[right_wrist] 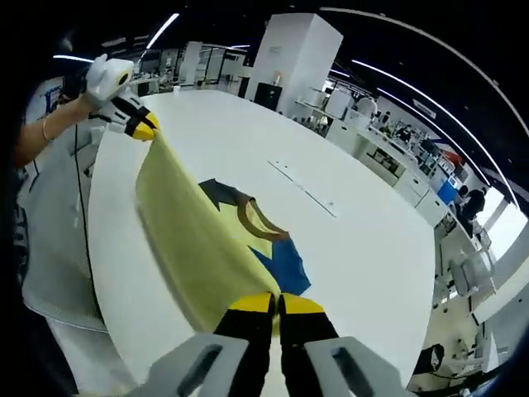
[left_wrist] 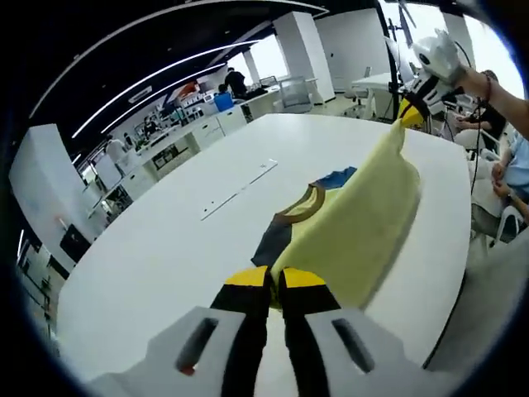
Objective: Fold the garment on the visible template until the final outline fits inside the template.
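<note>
Broad white table [left_wrist: 165, 248] amid open-plan office desks [left_wrist: 207, 124]

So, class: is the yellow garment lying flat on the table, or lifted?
Partly lifted. Both hand-held grippers, left and right, pinch the garment's hem, stretched taut above the white table; its collar end rests there.

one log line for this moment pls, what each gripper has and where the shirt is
left gripper: shut on hem | right gripper: shut on hem | yellow t-shirt with dark and blue sleeves: hem lifted, collar end on white table
</note>
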